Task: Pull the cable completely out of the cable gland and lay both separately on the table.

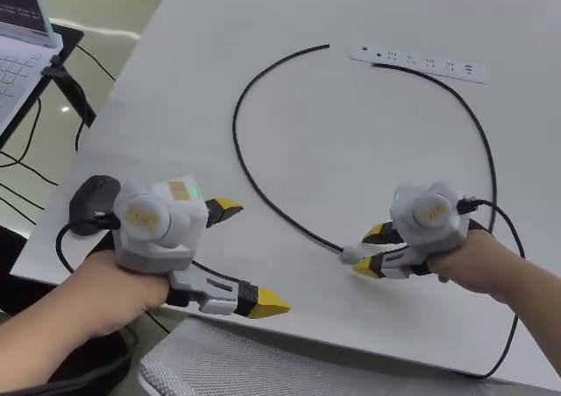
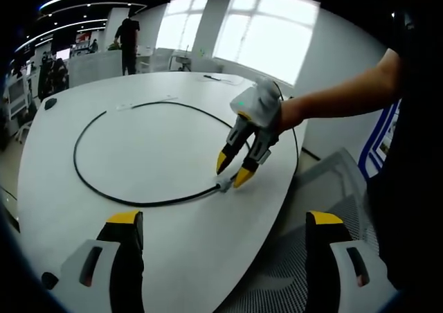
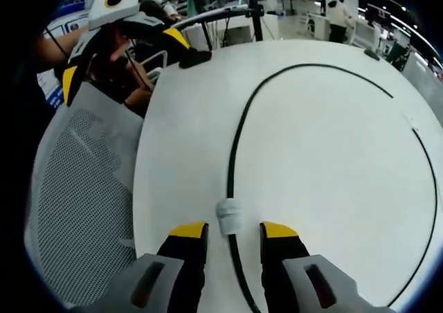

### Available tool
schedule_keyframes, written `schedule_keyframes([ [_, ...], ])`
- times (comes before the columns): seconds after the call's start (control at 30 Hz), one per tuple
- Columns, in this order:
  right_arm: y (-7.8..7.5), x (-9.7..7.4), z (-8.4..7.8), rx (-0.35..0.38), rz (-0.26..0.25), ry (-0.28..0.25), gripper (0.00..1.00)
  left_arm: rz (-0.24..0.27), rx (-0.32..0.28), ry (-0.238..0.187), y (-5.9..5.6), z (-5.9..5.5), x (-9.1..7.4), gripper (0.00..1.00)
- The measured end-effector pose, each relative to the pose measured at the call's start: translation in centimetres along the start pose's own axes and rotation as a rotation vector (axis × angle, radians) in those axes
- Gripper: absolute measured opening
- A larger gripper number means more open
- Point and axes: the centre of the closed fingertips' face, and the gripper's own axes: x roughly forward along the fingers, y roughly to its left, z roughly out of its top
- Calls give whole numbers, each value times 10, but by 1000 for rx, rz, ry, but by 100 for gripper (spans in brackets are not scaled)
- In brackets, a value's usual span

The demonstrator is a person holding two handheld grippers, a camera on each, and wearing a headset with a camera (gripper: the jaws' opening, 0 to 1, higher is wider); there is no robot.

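Gripping the cable gland (image 3: 228,217) squarely is what this step calls for. The gland (small, white) lies on the table (image 1: 368,151) near the front edge. It is threaded on the black cable (image 1: 235,133), which sweeps away in a wide loop, its far end lying near the power strip (image 1: 421,61). On the other side of the gland the cable runs back under the right gripper (image 3: 233,231). How long that tail is cannot be told (it is hidden by the gripper body).

Right gripper: jaws are parted by a narrow gap and straddle the cable, with the tips just behind the gland on either side. Nothing is clamped yet. Left gripper (image 1: 247,254): jaws are spread wide and empty, held well apart from the gland over the table's near-left edge.

Suggested handling:
- The right jaws should be eased forward until the gland body is centred between the tips, then closed on the body only (if the cable is pinched, nothing slides).
- The cable should be taken by the left gripper on the loop side, close to the gland.
- The pull should be kept in line with the gland's bore, low over the table, so that binding is avoided.
- Both parts should be set down well in from the edge, since the mesh chair (image 1: 263,370) sits just below it.
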Motion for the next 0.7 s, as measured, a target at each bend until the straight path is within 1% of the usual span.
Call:
schedule_keyframes([
  [0.07,1,1,-1,-3,5,6,23,-2,-9,-3,1,1,-1,96],
  [0.2,2,2,-1,-10,15,11,19,8,-5,-7,3,1,-2,96],
  [0.27,3,3,-3,-15,21,23,17,17,-5,-9,4,2,-2,96],
  [0.33,4,3,-2,-17,25,17,16,16,-6,-14,4,2,-3,96],
  [0.53,5,6,-1,-15,41,21,10,19,-10,-6,5,-1,-4,96],
  [0.7,5,7,-1,-15,41,22,9,14,-14,-4,3,-2,-4,95],
])
